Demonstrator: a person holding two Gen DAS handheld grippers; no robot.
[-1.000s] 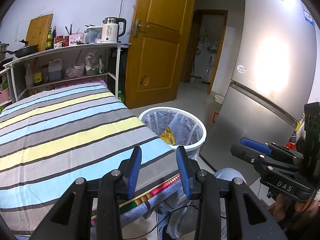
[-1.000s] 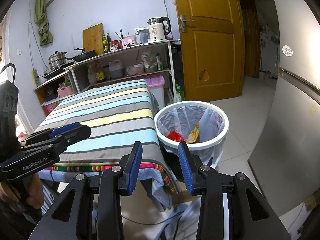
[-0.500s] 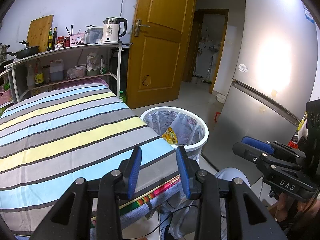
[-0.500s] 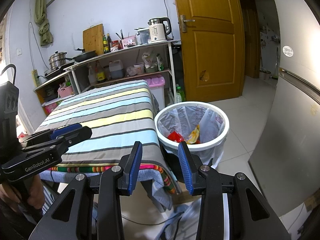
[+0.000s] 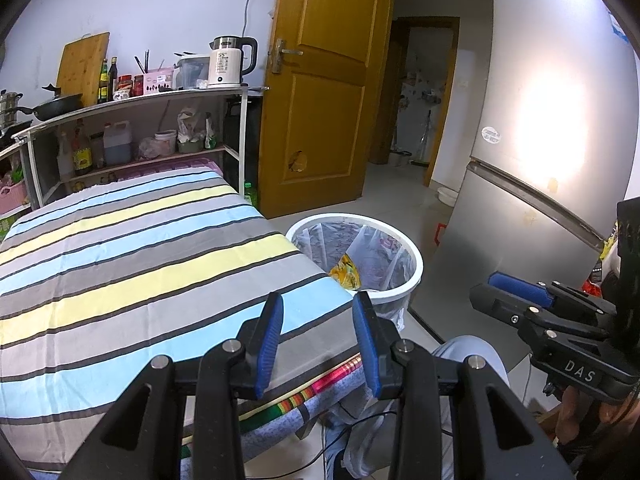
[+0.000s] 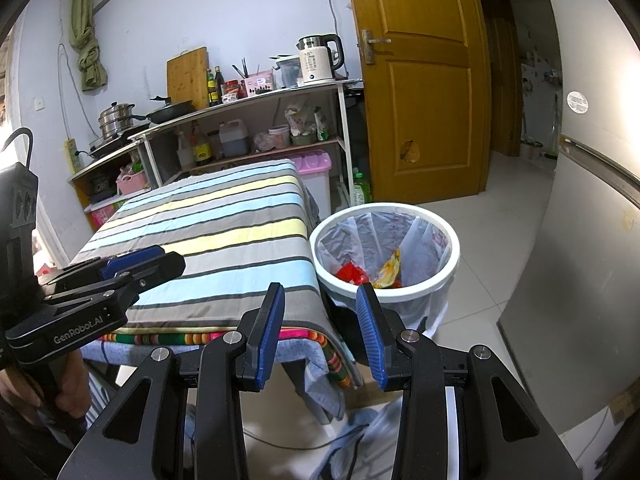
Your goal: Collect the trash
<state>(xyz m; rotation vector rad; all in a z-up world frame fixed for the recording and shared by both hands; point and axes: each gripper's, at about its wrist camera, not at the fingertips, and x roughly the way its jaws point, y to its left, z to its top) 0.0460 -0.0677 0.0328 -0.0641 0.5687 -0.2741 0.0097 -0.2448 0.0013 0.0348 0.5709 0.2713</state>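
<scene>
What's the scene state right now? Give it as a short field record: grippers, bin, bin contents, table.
left gripper: open, nothing between the jaws
right gripper: open, nothing between the jaws
trash bin: white, lined with a clear bag, on the floor beside the table corner
bin contents: yellow snack wrapper, red wrapper
table: covered by a striped cloth, no trash visible on it

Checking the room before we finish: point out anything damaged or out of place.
The orange wooden door has a chipped hole low in its panel, exposing darker material. Otherwise nothing stands out: wrappers sit inside the white round bin.
</scene>
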